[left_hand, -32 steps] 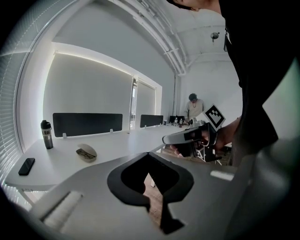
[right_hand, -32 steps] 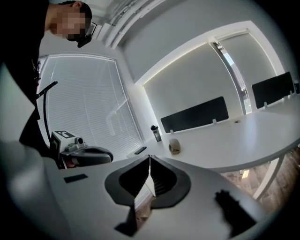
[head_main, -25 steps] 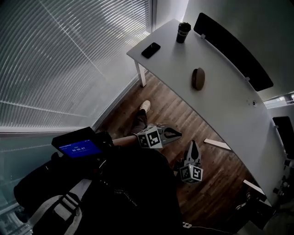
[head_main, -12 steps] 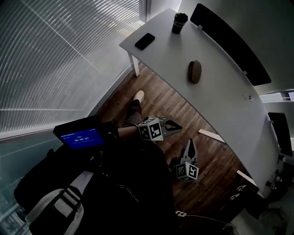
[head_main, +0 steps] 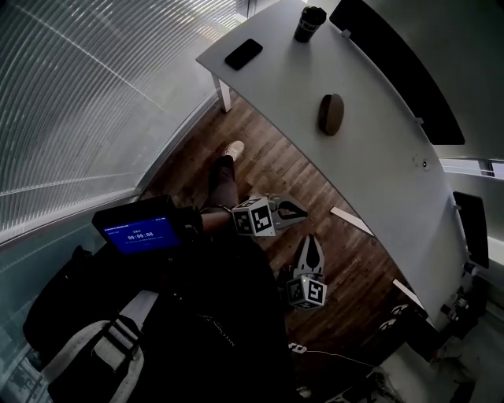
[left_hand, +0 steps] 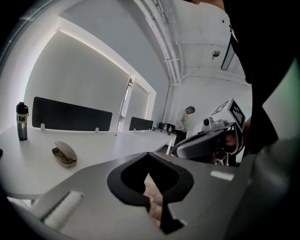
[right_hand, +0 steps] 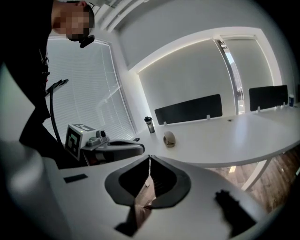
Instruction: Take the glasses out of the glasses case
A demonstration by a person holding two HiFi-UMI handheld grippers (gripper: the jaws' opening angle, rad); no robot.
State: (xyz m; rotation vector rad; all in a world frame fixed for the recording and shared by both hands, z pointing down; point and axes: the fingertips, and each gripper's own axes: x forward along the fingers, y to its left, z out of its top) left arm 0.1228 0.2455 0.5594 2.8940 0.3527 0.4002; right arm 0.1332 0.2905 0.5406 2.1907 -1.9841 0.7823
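Clenched tip to tip with nothing between them, the jaws of the left gripper (head_main: 305, 209) and the right gripper (head_main: 309, 239) show in the head view out in front of the person, off the near edge of the white table (head_main: 378, 149) and above the wooden floor (head_main: 268, 169), neither touching the table. On the table's middle stretch lies the brown glasses case (head_main: 331, 114), well apart from both grippers. A dark bottle (head_main: 309, 24) stands toward the table's far corner, and a black phone (head_main: 243, 53) lies flat near the table's corner beside the window blinds (head_main: 79, 94). A dark partition screen (head_main: 394, 67) runs along the table's far edge. A device with a lit blue screen (head_main: 142, 234) sits at the person's side, away from the table. In the left gripper view the two grey jaws meet at their tips and grasp nothing, with only floor showing through the gap lower down. Beyond them the case rests open on the table top with dark-framed glasses (left_hand: 66, 157) lying inside it, the bottle stands further along the table, and a person (left_hand: 185, 123) stands past the table's far end. In the right gripper view the jaws are likewise pressed together and empty. The case sits on the table straight ahead beyond them, with the bottle behind it by the screen.
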